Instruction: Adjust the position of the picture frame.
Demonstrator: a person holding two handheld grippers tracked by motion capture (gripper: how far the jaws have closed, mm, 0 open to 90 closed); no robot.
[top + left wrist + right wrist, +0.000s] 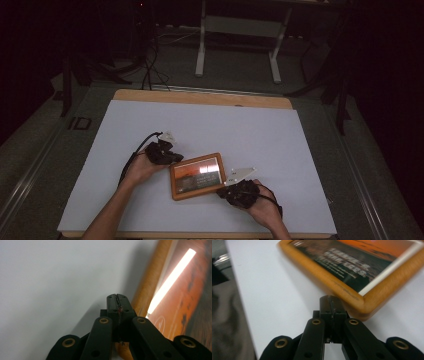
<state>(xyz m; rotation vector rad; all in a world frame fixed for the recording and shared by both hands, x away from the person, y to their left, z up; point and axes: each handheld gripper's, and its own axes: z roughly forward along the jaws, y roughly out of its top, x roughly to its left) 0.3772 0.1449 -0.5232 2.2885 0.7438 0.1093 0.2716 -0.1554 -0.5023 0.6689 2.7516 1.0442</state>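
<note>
A wooden picture frame [197, 176] with an orange sunset print lies flat on the white table top [210, 130]. My left gripper [175, 159] is at the frame's upper left corner, jaws shut with nothing between them. In the left gripper view its tips [117, 298] rest against the frame's wooden edge [150, 285]. My right gripper [223, 190] is at the frame's lower right corner, also shut and empty. In the right gripper view its tips [332, 300] touch the rounded corner of the frame [362, 306].
The white board sits on a wooden table whose far edge [200, 97] shows beyond it. A grey metal stand [240, 35] is on the floor behind. The board's near edge [195, 232] runs close below my hands.
</note>
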